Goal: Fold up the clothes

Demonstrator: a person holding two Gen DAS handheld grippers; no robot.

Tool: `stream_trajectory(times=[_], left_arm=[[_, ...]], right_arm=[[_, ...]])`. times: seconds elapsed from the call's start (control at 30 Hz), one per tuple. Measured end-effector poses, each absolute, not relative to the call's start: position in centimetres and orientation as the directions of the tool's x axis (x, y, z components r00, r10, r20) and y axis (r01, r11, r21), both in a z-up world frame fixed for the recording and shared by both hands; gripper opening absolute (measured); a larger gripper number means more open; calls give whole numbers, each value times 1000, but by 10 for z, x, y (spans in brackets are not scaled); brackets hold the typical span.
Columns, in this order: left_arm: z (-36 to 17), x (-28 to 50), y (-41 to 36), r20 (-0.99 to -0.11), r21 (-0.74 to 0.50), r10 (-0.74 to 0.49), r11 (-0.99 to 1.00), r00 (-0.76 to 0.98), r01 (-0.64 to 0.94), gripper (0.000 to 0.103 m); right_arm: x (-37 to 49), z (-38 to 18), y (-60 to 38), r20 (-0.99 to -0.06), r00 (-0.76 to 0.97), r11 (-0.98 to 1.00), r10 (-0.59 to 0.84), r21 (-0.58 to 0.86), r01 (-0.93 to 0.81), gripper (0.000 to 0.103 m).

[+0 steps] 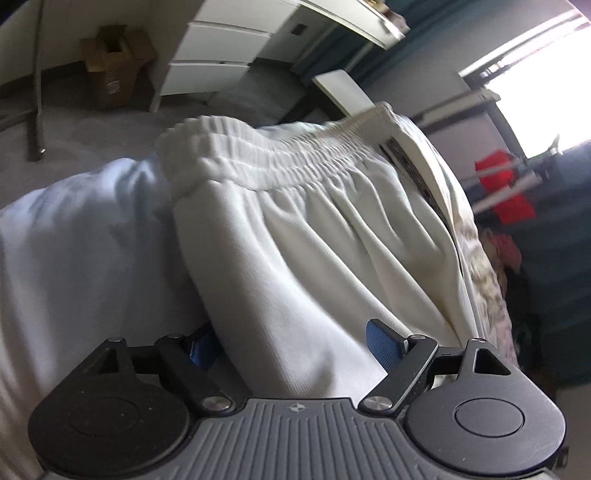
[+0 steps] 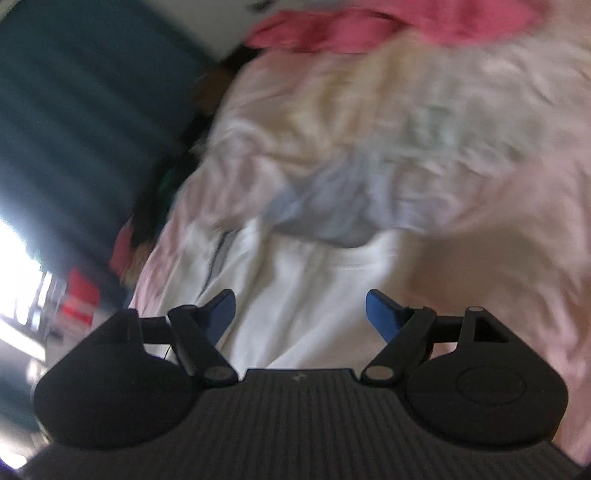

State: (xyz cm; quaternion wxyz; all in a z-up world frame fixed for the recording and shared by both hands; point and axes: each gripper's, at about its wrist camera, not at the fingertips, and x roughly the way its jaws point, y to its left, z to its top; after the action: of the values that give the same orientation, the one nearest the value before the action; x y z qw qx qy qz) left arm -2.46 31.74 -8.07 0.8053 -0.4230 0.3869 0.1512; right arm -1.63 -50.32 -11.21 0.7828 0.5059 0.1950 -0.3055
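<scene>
White shorts [image 1: 295,229] with a gathered elastic waistband [image 1: 273,155] and a black side stripe [image 1: 417,173] fill the left wrist view. My left gripper [image 1: 291,341] stands open, its blue pads spread wide, with the shorts' cloth lying between them and over the left pad. In the blurred right wrist view my right gripper [image 2: 301,314] is open above white cloth [image 2: 303,295] on a pale pink bed sheet [image 2: 461,184]. A pale blue-grey garment [image 2: 332,206] lies just beyond the white cloth.
A pink garment [image 2: 369,26] lies at the far end of the bed. White drawers [image 1: 221,48], a cardboard box [image 1: 110,62] and grey carpet [image 1: 92,133] lie beyond the shorts. A drying rack with red cloth [image 1: 506,188] stands by a bright window [image 1: 546,85]. Dark teal curtains [image 2: 74,110] hang beside the bed.
</scene>
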Motion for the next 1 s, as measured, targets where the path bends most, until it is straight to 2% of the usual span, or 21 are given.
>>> stream_trajectory(times=[0.13, 0.2, 0.3, 0.37, 0.4, 0.43, 0.47, 0.73, 0.87, 1.0], left_arm=[[-83, -25, 319, -739, -583, -80, 575, 669, -575, 83], [-84, -25, 321, -732, -594, -76, 560, 677, -578, 77], [-85, -26, 323, -721, -610, -71, 537, 689, -583, 62], [-86, -28, 325, -707, -629, -71, 518, 704, -580, 46], [-85, -31, 327, -692, -647, -74, 504, 718, -572, 42], [-84, -34, 328, -676, -665, -76, 491, 733, -563, 30], [-83, -36, 330, -661, -682, -78, 477, 747, -554, 16], [-59, -67, 334, -515, -780, -62, 448, 855, -437, 11], [-41, -70, 344, -449, -824, -75, 420, 890, -380, 10], [-19, -41, 343, -418, -830, -73, 437, 906, -347, 10]], right_arm=[[-18, -139, -514, -706, 662, 169, -253, 641, 749, 80], [-9, -150, -517, -722, 660, 166, -206, 639, 751, 79], [4, -164, -522, -717, 677, 157, -166, 659, 736, 76], [6, -167, -525, -701, 691, 143, -176, 676, 723, 56], [6, -167, -526, -689, 702, 143, -182, 688, 712, 30], [4, -166, -526, -671, 717, 143, -188, 704, 696, 7], [2, -163, -526, -645, 738, 146, -196, 726, 673, 7], [-22, -111, -518, -443, 837, 267, -321, 806, 529, 6], [-20, -93, -521, -423, 840, 295, -340, 800, 522, 6], [19, -61, -527, -407, 848, 407, -340, 749, 522, 6]])
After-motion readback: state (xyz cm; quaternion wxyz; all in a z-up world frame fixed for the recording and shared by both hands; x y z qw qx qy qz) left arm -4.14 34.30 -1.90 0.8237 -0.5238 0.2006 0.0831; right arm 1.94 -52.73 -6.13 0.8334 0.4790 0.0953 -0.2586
